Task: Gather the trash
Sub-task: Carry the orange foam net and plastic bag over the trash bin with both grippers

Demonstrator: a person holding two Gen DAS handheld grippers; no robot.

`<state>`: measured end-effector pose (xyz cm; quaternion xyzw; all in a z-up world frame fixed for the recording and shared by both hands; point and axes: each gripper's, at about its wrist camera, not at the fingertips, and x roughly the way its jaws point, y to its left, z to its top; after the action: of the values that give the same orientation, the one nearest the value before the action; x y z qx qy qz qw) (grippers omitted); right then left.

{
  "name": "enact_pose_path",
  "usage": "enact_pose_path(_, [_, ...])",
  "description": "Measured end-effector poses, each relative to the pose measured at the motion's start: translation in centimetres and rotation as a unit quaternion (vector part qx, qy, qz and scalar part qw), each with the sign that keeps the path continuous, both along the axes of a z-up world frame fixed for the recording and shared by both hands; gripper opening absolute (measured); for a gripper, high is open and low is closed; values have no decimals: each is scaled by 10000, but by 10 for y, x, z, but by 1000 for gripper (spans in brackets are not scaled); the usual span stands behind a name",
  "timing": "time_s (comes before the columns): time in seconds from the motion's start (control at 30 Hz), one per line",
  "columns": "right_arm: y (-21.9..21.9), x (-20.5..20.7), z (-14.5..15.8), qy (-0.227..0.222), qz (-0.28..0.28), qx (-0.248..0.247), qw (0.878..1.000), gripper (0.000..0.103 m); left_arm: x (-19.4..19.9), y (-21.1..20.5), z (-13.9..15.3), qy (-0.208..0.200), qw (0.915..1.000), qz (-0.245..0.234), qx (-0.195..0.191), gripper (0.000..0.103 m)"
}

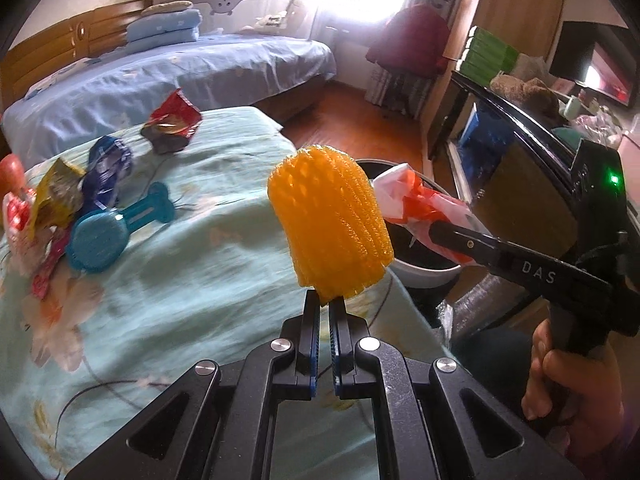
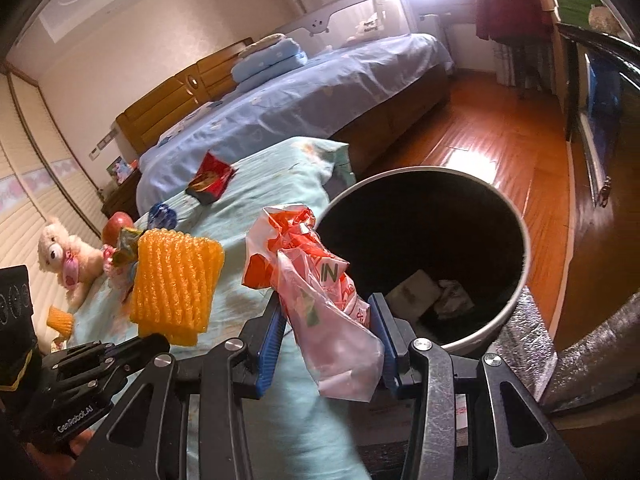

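My left gripper (image 1: 325,303) is shut on the lower edge of an orange foam fruit net (image 1: 330,222), held up over the turquoise bedspread (image 1: 192,272). The same orange foam net (image 2: 174,280) shows at the left of the right wrist view, pinched by the left gripper (image 2: 160,340). My right gripper (image 2: 328,320) is shut on a crumpled red-and-white plastic bag (image 2: 320,292), at the rim of a round trash bin (image 2: 516,220) with a dark inside. In the left wrist view, the bag (image 1: 416,204) hangs over the bin (image 1: 424,274).
A red snack wrapper (image 1: 173,122), a blue wrapper (image 1: 106,168), a yellow wrapper (image 1: 56,190) and a teal brush (image 1: 108,232) lie on the bedspread. A teddy bear (image 2: 64,256), an apple (image 2: 116,226) and another orange net (image 2: 60,322) sit further back. Paper scraps (image 2: 432,292) lie inside the bin.
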<state>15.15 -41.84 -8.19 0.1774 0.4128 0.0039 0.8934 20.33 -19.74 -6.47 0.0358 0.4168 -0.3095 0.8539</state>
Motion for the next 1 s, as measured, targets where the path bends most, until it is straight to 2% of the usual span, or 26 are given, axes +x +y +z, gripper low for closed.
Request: enact_pose_path(1.0, [-65, 32, -19, 313, -513, -174, 9980, 42, 54, -95, -22, 330, 9983, -397, 281, 3])
